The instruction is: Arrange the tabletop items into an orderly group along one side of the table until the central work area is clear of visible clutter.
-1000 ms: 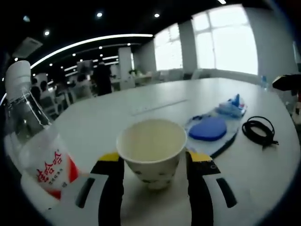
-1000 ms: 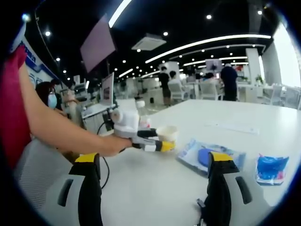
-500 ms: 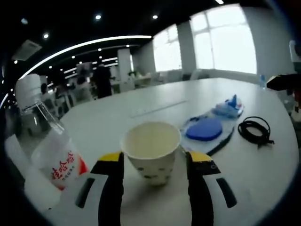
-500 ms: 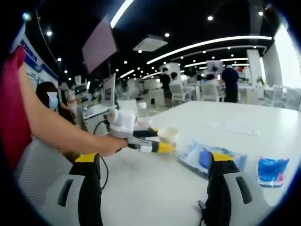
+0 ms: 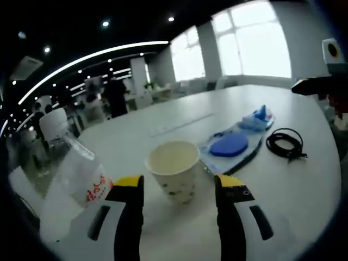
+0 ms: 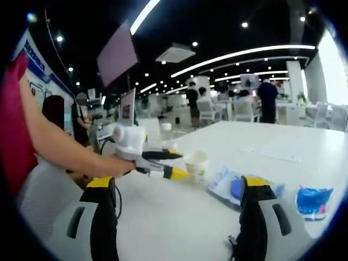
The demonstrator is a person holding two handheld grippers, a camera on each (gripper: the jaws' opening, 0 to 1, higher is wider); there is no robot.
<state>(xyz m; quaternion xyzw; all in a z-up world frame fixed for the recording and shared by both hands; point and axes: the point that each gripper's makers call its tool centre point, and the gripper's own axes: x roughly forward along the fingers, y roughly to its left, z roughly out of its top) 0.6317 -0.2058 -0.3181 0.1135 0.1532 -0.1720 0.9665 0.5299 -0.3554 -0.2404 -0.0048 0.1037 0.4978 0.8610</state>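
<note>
Left gripper [image 5: 176, 187] had its yellow-tipped black jaws spread, paper cup [image 5: 174, 169] standing upright on the white table [image 5: 304, 185] between the tips and a bit past them; no clear contact with either jaw. Cup was white with small dark specks on the wall, open top, pale cream inside, looked empty. Just left of the left jaw stood a clear plastic water bottle [image 5: 73, 179], white cap, red-and-white label, leaning in the fisheye. Beyond the cup to the right lay a flat clear packet with a blue round item [image 5: 231, 145] inside, and farther on a smaller blue-and-white packet [image 5: 256, 119]. A coiled black cable [image 5: 284, 143] lay to the right of those, apart from them. A long pale strip [image 5: 182, 124] sat farther back on the table.

In the right gripper view, right gripper [image 6: 176, 217] was wide open over bare table, nothing between the jaws. Past it, a person's arm [image 6: 65, 152] reached in from the left holding the left gripper [image 6: 166, 166], cup [image 6: 197, 165] just at its tips. Blue round packet [image 6: 239, 187] and the small blue packet [image 6: 312, 198] lay right of the cup. People and chairs blurred in the background.
</note>
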